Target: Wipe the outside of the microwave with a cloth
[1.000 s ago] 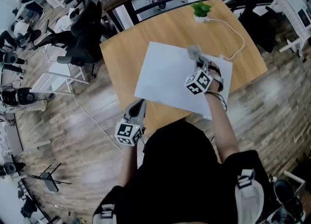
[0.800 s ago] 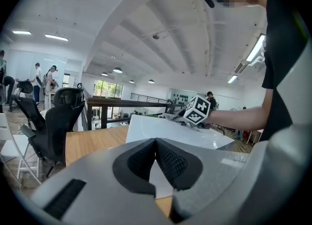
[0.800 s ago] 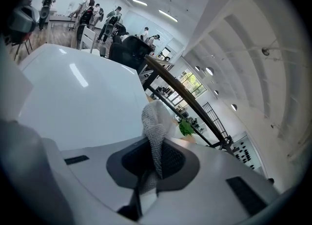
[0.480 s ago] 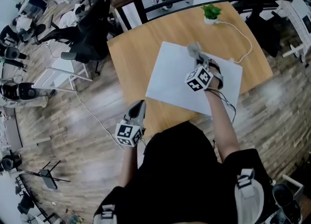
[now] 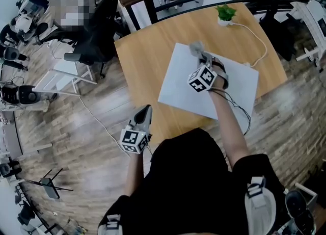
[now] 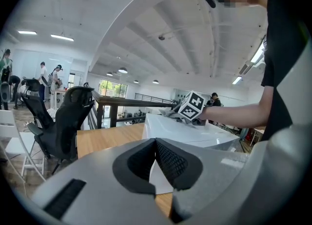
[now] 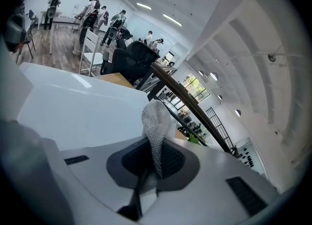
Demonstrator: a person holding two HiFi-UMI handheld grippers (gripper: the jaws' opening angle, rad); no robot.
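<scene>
Cloth [image 7: 155, 121], seemingly soft, light mesh, is pinched between the right gripper [image 7: 155, 159] fingers over the white microwave [image 5: 178, 83] top on the bench [image 5: 142, 55]; best held by a bunched fold. Left gripper [image 6: 156, 143] fingers pressed together, empty

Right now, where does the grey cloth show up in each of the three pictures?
Head view: upper middle, the cloth at the right gripper tip, on the microwave.
Left gripper view: small, right of centre, cloth atop the microwave.
Right gripper view: centre, cloth pinched between the jaws.
Shared landmark: the white microwave top, in all three.
</scene>
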